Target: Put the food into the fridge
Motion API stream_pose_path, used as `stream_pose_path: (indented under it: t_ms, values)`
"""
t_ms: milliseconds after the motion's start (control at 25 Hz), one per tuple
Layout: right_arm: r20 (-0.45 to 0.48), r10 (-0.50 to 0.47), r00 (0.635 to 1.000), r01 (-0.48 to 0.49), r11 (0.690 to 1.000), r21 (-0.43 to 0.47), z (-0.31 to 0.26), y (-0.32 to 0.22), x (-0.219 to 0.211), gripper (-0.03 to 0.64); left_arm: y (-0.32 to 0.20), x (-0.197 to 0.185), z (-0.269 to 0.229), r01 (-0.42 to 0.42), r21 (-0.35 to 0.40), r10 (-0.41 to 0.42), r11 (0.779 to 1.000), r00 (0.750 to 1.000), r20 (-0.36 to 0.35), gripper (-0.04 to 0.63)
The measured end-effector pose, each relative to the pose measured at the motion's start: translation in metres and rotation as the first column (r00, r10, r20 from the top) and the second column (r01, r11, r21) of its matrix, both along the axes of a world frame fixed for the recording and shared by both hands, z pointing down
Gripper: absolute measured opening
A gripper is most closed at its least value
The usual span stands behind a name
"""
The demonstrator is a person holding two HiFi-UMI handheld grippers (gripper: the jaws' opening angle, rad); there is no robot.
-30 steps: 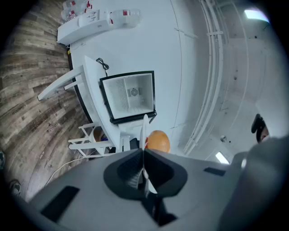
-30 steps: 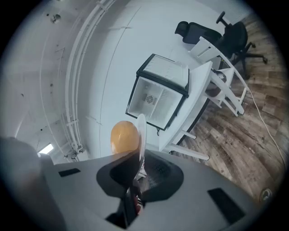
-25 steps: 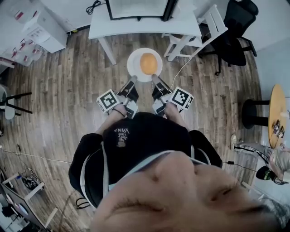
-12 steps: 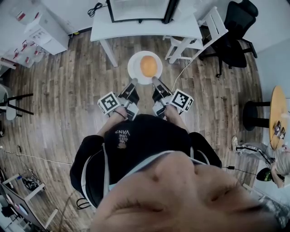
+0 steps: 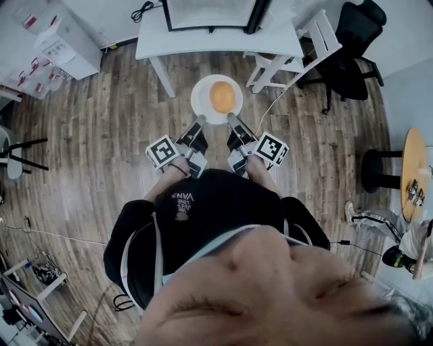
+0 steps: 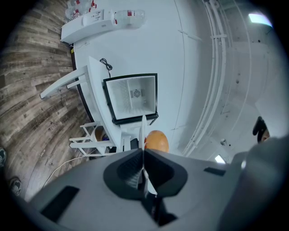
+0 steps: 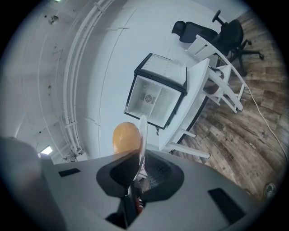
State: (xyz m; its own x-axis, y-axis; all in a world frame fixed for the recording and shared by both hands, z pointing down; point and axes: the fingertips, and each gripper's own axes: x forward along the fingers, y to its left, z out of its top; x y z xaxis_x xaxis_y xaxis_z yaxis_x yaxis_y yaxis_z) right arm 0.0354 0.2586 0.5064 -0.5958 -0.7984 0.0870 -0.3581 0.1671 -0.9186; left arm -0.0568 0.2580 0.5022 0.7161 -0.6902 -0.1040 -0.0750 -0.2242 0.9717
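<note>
A white plate (image 5: 200, 96) carries a round orange piece of food (image 5: 222, 96) in front of me, over the wooden floor. My left gripper (image 5: 201, 120) is shut on the plate's near-left rim. On the near-right rim my right gripper (image 5: 230, 118) is shut. In the left gripper view the plate's edge (image 6: 143, 128) runs between the closed jaws, with the food (image 6: 156, 140) just beyond. The right gripper view shows the same: plate edge (image 7: 143, 128), food (image 7: 126, 137). The small fridge (image 5: 206, 13) stands open on the white table ahead, its inside (image 6: 133, 95) (image 7: 156, 97) white and bare.
The white table (image 5: 203, 42) stands ahead of the plate, with a white chair (image 5: 284, 61) at its right. A black office chair (image 5: 348, 54) is further right, a round wooden table (image 5: 413, 169) at the right edge, and a white cabinet (image 5: 64, 44) at the upper left.
Both grippers and the plate with the food stay where they were. Only a person at the right edge of the head view has shifted.
</note>
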Motion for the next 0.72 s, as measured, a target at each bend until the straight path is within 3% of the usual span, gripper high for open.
stream_pose_path:
  t_ms: [720]
  values:
    - [0.014,0.047,0.999,-0.047,0.999,0.020,-0.005,-0.029,-0.039,0.041,-0.032,-0.037,-0.002,-0.055,0.004,0.055,0.998,0.998,-0.007,0.023]
